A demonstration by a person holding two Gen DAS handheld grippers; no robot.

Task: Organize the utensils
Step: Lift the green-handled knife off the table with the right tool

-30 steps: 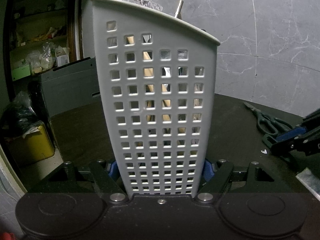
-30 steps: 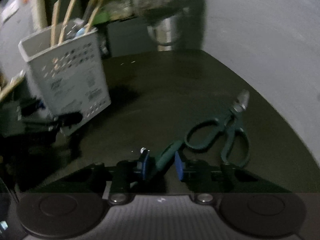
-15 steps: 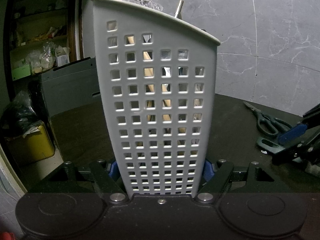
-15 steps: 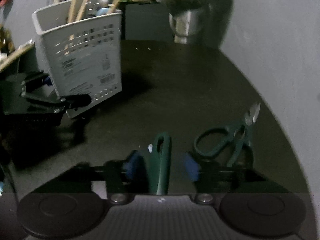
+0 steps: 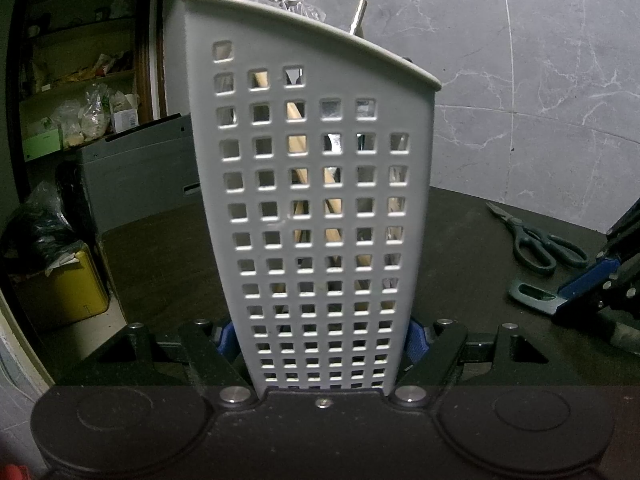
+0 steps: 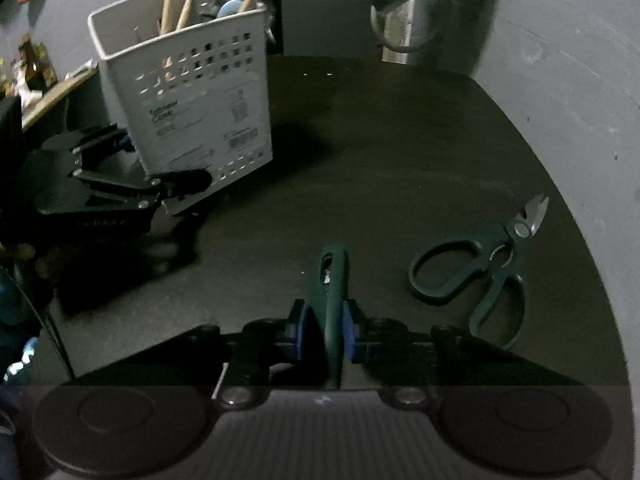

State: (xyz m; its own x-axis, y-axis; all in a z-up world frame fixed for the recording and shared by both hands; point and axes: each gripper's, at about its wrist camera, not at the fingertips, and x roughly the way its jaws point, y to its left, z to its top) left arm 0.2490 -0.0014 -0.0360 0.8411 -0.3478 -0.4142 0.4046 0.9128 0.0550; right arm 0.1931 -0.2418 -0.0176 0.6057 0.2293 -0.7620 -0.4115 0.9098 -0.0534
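My left gripper [image 5: 322,336] is shut on the base of a white perforated utensil caddy [image 5: 320,200], which stands tilted on the dark table and holds wooden and metal utensils. In the right wrist view the same caddy [image 6: 188,92] sits at the far left with the left gripper [image 6: 132,176] clamped on it. My right gripper [image 6: 325,330] is closing, and its blue pads press on a dark green utensil handle [image 6: 334,276] with a hanging slot; the working end is hidden. Green-handled kitchen scissors [image 6: 476,280] lie flat to the right of it.
A steel pot [image 6: 404,36] stands at the table's far end by the grey marbled wall. Past the table's left edge are a grey bin [image 5: 140,168], a yellow box [image 5: 68,292] and cluttered shelves. The round table edge [image 6: 560,184] curves close behind the scissors.
The right gripper opened wide around the green handle, then closed onto it, and rolled so the handle now points straight ahead. The left gripper and caddy have not moved.
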